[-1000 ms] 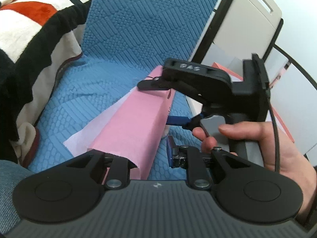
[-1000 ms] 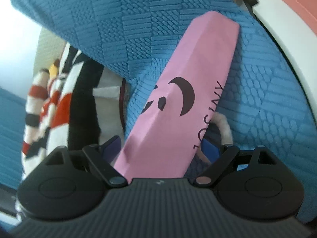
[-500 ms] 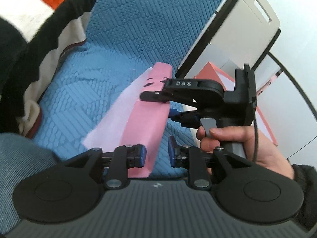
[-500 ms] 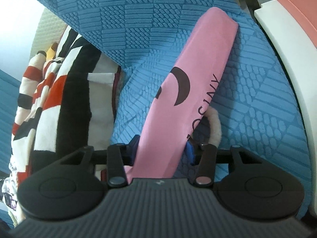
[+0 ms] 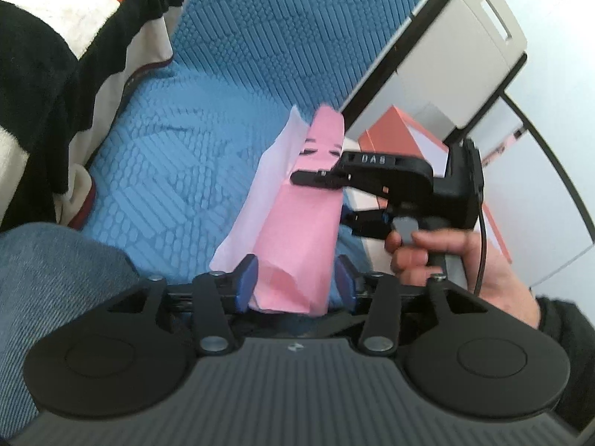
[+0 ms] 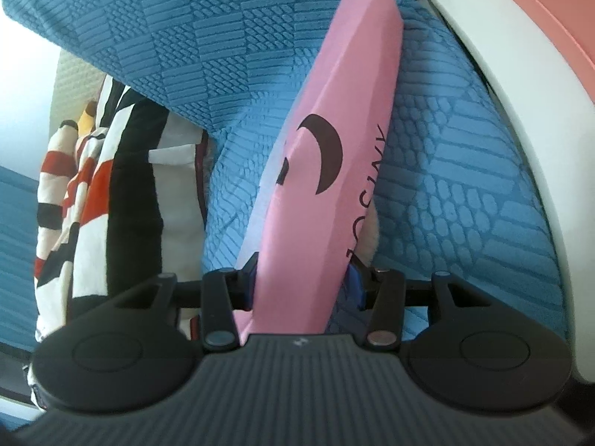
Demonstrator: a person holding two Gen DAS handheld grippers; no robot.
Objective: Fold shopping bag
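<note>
The shopping bag (image 6: 334, 156), a pink paper bag collapsed into a long narrow strip, lies lengthwise on the blue quilted bed cover (image 5: 208, 119), running from the lower centre toward the upper right of the right wrist view. A dark crescent logo and lettering are printed on its smooth, creased face; a paler inner ply fans out along its left edge in the left wrist view.

The right tool (image 6: 301, 282) is clamped across one end of the strip, both blue pads pressing its sides. This end is judged to serve as the anchor.

The left tool (image 5: 293, 278) straddles the opposite end. Its jaws have just been opening; the bag sits between them, but the right pad stands clear of the paper, so no grip is held.

A striped fleece blanket (image 5: 48, 44) lies at the upper left, apart from the bag.
</note>
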